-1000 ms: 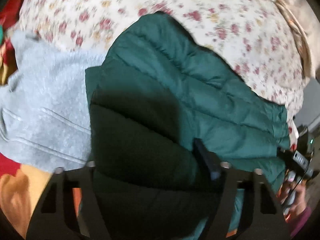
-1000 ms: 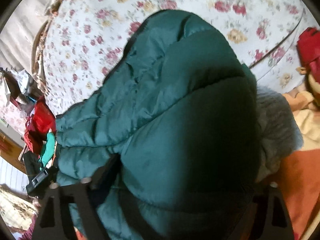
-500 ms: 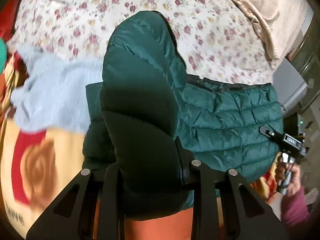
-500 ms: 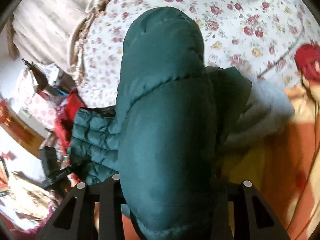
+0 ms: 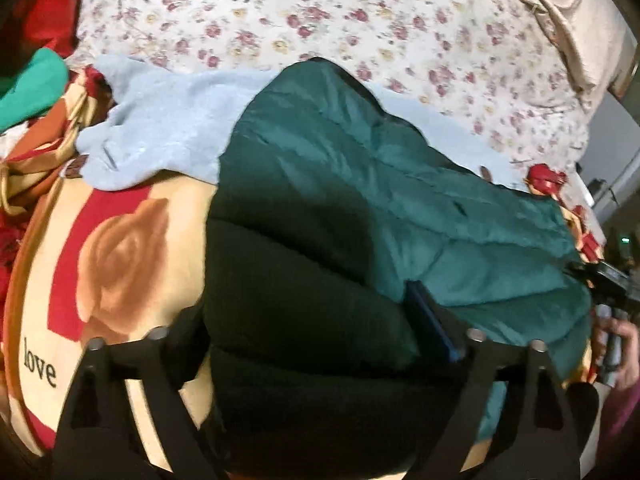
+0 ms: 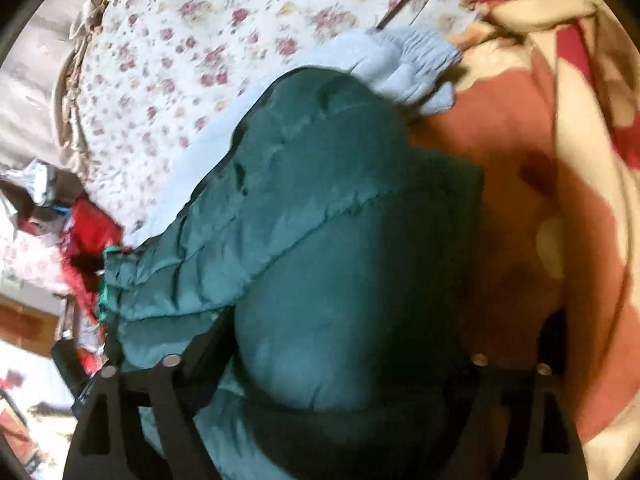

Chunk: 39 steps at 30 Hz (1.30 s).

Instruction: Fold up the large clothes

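1. Clearly, a dark green quilted puffer jacket (image 5: 400, 184) is seen laid across a bed, partly over a pale blue fleece garment (image 5: 168, 128) and partly over a plush blanket printed with an orange rose and the word "love" (image 5: 116, 248).
2. Beyond both garments, a white bedsheet with small red flowers (image 5: 320, 12) is spread over the far part of the bed.
3. The left gripper (image 5: 316, 344) is shown with its jaws set wide, having just been opening; a puffy fold of the jacket bulges between them. Whether the pads still press on the fabric cannot be told, since the near part is in deep shadow.
4. A blue pad on the inner face of one of its fingers (image 5: 430, 320) is seen lying against the jacket.
5. In the right wrist view, the right gripper (image 6: 320, 364) is likewise spread wide, its jaws having just been opening, with a rounded padded section of the jacket (image 6: 320, 240) filling the space between the fingers; contact at the pads cannot be made out.
6. A gathered cuff of the blue garment (image 6: 416, 60) is seen past the jacket's far end.
7. At the right edge of the left wrist view, a person's hand (image 5: 624, 344) is seen on the handle of a black device.
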Available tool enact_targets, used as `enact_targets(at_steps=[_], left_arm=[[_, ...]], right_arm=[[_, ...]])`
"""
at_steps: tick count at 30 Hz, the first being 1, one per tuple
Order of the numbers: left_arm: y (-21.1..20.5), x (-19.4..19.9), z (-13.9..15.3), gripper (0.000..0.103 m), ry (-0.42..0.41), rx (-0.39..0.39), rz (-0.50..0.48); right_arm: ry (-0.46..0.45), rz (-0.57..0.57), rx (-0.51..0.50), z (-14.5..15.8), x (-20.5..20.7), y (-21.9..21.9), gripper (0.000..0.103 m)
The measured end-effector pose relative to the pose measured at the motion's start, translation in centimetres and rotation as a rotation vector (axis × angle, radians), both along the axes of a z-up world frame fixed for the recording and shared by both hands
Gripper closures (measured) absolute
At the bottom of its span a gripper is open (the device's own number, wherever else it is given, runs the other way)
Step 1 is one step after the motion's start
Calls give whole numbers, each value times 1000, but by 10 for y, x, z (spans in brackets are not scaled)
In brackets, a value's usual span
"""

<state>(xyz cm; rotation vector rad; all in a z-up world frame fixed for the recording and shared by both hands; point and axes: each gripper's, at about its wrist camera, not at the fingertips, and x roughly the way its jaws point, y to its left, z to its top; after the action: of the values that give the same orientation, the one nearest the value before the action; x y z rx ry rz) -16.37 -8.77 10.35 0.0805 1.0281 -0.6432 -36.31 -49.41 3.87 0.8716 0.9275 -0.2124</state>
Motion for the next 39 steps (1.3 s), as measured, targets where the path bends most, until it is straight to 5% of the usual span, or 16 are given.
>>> enact_targets(at_steps=[3, 7, 11, 25, 39], left_arm=[[6, -4, 6, 11, 5, 16, 29], [12, -21, 23, 11, -89, 43, 85], [13, -40, 35, 11, -127, 28, 90], [-17, -89, 44, 11, -233, 57, 62], [-24, -104, 39, 11, -302, 96, 63]], right_arm=[[41, 0, -189, 31, -8, 12, 19], [2, -34, -374, 70, -28, 26, 19], [-47, -26, -410, 90, -31, 58, 15], [-84, 3, -539, 87, -15, 174, 14], [-82, 34, -570, 83, -4, 200, 8]])
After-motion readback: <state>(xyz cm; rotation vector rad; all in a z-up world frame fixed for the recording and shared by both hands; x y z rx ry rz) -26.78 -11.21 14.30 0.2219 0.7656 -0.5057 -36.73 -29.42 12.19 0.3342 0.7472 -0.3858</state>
